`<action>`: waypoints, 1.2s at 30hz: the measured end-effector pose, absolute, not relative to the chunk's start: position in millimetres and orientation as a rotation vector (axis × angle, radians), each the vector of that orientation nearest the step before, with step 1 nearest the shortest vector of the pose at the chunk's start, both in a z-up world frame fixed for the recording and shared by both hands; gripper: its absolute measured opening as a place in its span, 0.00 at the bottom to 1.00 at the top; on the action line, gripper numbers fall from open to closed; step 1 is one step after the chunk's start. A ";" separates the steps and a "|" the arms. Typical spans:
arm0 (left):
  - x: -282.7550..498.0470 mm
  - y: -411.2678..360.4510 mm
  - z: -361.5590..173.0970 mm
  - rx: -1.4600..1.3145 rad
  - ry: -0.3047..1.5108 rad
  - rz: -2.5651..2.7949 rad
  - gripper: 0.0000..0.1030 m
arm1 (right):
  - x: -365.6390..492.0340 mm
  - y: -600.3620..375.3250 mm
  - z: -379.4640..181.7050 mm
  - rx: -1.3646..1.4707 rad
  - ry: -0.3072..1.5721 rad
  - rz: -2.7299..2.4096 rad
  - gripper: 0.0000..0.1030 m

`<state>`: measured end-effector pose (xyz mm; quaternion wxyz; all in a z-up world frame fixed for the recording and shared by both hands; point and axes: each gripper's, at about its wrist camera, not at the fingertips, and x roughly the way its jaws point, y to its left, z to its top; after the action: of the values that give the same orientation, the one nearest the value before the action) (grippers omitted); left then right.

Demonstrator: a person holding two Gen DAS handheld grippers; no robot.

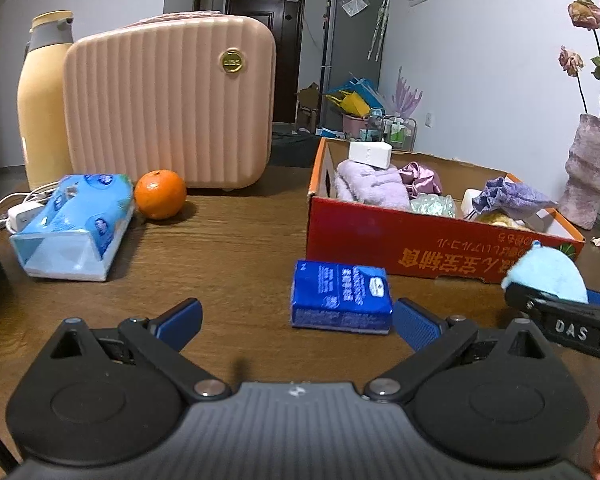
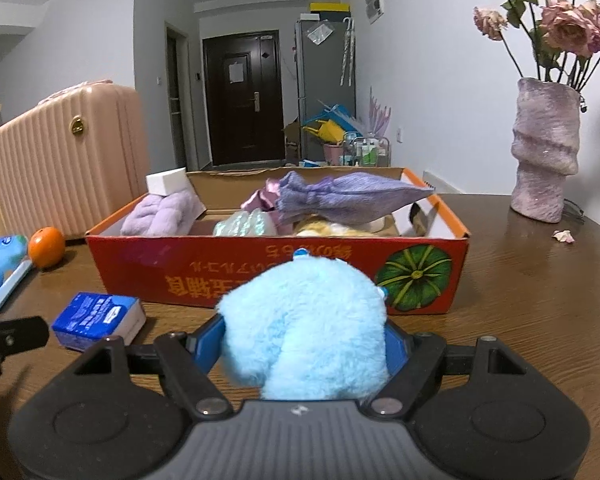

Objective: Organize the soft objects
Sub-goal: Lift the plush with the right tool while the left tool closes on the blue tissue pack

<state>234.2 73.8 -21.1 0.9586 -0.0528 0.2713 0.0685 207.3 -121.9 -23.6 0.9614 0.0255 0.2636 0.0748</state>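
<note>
A fluffy light-blue plush toy fills my right gripper, whose blue pads press on both its sides; it is held just before the red cardboard box. The box holds a lilac fluffy cloth, a purple pouch and other soft items. The left wrist view has the same plush at the right edge. My left gripper is open low over the table. A dark blue tissue pack lies just ahead between its fingertips, nearer the right finger.
On the wooden table stand a pink ribbed case, a yellow flask, an orange and a light-blue tissue packet on the left. A purple vase of dried roses stands at the right.
</note>
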 end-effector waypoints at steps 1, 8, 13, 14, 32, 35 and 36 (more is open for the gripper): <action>237.2 72.8 -20.9 -0.107 0.550 0.138 1.00 | 207.6 -123.7 -23.7 0.053 0.530 0.148 0.74; 263.9 58.4 -24.2 -0.098 0.572 0.112 1.00 | 207.8 -133.7 -23.5 0.051 0.520 0.131 0.74; 285.1 47.1 -28.4 -0.076 0.597 0.119 1.00 | 209.7 -139.4 -24.2 0.050 0.519 0.125 0.74; 289.1 45.4 -29.5 -0.069 0.607 0.126 1.00 | 210.1 -140.4 -24.3 0.050 0.519 0.125 0.74; 332.2 48.8 -54.7 -0.061 0.774 0.134 1.00 | 209.2 -141.6 -25.1 0.043 0.515 0.143 0.75; 333.5 46.9 -55.2 -0.046 0.770 0.136 1.00 | 209.2 -141.7 -25.1 0.042 0.516 0.143 0.75; 333.4 47.2 -55.1 -0.046 0.770 0.135 1.00 | 209.1 -141.7 -25.1 0.042 0.516 0.143 0.75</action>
<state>333.4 47.2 -55.1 0.9243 -0.0224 0.3752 0.0659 209.1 -141.7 -25.1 0.9642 0.0208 0.2547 0.0707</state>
